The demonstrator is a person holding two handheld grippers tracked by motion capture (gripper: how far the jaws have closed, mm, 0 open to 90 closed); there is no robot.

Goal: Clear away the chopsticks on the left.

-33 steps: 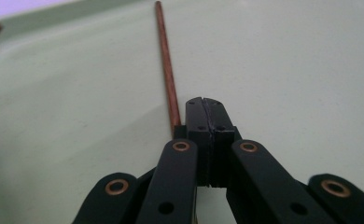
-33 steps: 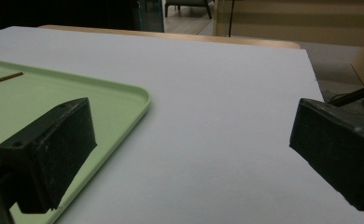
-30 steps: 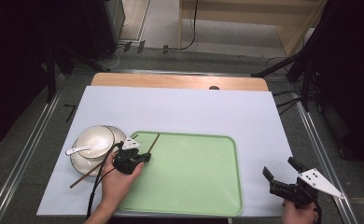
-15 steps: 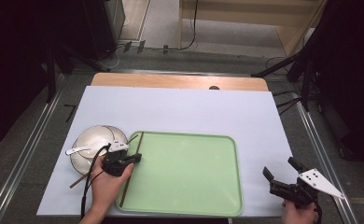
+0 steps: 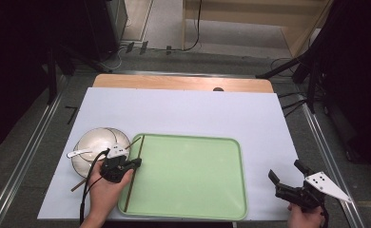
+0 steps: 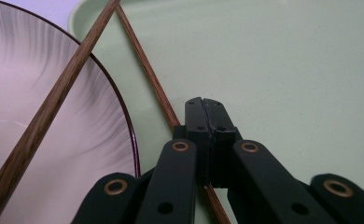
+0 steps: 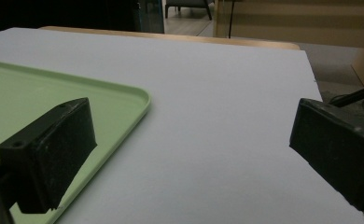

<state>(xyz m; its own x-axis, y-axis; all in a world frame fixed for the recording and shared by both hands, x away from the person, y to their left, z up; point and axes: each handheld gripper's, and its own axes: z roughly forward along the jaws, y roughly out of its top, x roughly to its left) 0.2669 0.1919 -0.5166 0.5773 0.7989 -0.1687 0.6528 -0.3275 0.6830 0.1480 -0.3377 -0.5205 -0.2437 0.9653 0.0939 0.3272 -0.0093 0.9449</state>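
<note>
White table [image 5: 183, 114] | green tray [image 5: 188, 180] | chopstick [image 5: 135, 166] lies lengthwise along tray's left edge, far tip pointing away | left gripper [image 5: 137, 163] clenched on it | right gripper [image 5: 284, 178] released, empty

Two chopsticks [image 5: 133, 168], one tray [image 5: 193, 175], one bowl [image 5: 98, 142], one spoon [image 5: 79, 153].

White spoon [image 5: 79, 153] in bowl [image 5: 98, 142], perhaps on plate; wooden tabletop [image 5: 174, 82].

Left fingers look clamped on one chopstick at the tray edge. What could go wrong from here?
The left gripper pinches only the thin chopstick at its tip, so it may pivot or slip. The second chopstick, resting across the plate, crosses it and could get dragged, perhaps nudging the spoon.
</note>
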